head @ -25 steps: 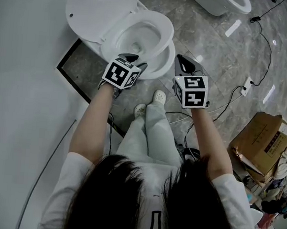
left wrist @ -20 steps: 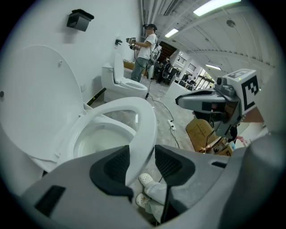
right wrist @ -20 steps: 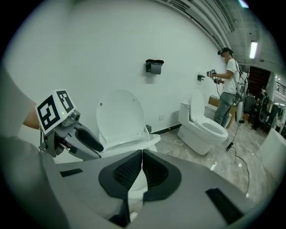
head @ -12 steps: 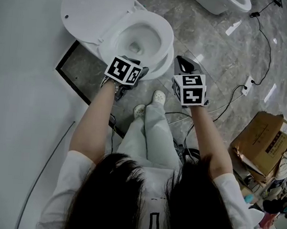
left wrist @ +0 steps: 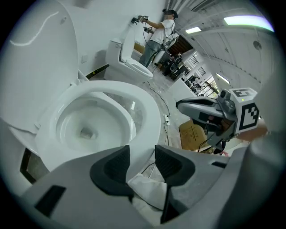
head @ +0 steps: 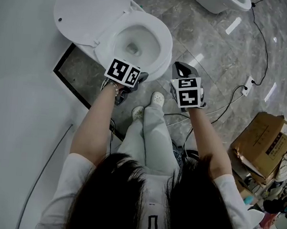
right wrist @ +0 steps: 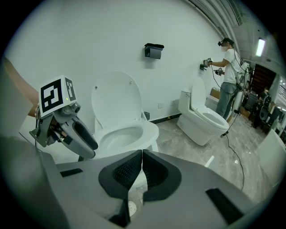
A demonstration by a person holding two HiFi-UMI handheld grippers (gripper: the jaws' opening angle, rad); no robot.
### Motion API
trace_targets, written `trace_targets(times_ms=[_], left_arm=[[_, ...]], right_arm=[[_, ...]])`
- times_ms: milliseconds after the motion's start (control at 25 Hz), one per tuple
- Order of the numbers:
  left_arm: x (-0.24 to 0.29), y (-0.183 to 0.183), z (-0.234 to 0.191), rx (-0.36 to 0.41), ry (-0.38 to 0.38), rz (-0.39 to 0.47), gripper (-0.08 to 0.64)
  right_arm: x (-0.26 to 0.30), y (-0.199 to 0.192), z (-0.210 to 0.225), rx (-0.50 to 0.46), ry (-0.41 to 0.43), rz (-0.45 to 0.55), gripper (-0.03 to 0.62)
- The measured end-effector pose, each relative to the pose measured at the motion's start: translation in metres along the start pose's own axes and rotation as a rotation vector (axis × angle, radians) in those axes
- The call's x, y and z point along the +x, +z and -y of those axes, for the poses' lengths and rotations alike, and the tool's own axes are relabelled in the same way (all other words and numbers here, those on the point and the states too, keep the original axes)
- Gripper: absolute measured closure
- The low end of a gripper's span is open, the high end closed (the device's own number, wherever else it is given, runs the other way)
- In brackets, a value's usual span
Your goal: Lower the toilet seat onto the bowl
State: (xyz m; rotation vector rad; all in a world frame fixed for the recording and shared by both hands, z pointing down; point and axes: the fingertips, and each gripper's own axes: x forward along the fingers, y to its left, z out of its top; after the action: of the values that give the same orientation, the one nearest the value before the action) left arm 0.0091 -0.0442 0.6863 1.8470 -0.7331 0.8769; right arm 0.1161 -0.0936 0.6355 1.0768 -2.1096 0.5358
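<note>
Toilet seat lies flat on the bowl, just ahead of the left gripper, whose fingers stand slightly apart with nothing between them. The right gripper, beside the left one and a little short of the bowl, has its fingers pressed together, empty. Beyond the bowl the lid stands upright against the wall. Farther right sits a second toilet.

Toilet lid: raised, tipped back.
Bowl: open, white.
Left gripper: over bowl's front rim.
Right gripper: beside bowl, above floor.
</note>
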Motion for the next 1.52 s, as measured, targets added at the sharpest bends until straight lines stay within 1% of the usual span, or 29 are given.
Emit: trace_targets(times_ms=[120, 240, 480, 600, 760, 880, 1080, 1280, 1400, 1520], left_arm=[[0.009, -0.004, -0.003, -0.073, -0.023, 0.015, 0.379], [0.020, -0.008, -0.005, -0.139, -0.031, 0.018, 0.380], [0.039, -0.013, -0.011, -0.223, -0.003, -0.009, 0.390], [0.049, -0.017, -0.013, -0.261, 0.017, -0.034, 0.390], [0.063, -0.023, -0.017, -0.270, 0.055, -0.068, 0.390], [0.073, -0.026, -0.020, -0.282, 0.080, -0.089, 0.390], [0.088, -0.032, -0.024, -0.290, 0.122, -0.125, 0.390], [0.104, -0.039, -0.030, -0.289, 0.150, -0.140, 0.390], [0.112, -0.042, -0.034, -0.295, 0.165, -0.152, 0.390], [0.120, -0.044, -0.037, -0.301, 0.181, -0.162, 0.390]], right_arm=[[0.007, -0.009, 0.001, 0.005, 0.003, -0.018, 0.563], [0.015, -0.016, 0.002, 0.005, 0.006, -0.033, 0.563], [0.033, -0.033, 0.006, 0.004, 0.011, -0.086, 0.563], [0.041, -0.044, 0.007, 0.017, 0.015, -0.147, 0.563], [0.051, -0.058, 0.009, 0.043, 0.022, -0.219, 0.563], [0.059, -0.068, 0.010, 0.059, 0.036, -0.252, 0.563], [0.070, -0.084, 0.013, 0.059, 0.049, -0.292, 0.563], [0.082, -0.100, 0.024, 0.190, 0.042, -0.303, 0.563], [0.090, -0.108, 0.033, 0.216, 0.030, -0.305, 0.563], [0.097, -0.118, 0.036, 0.219, 0.041, -0.321, 0.563]])
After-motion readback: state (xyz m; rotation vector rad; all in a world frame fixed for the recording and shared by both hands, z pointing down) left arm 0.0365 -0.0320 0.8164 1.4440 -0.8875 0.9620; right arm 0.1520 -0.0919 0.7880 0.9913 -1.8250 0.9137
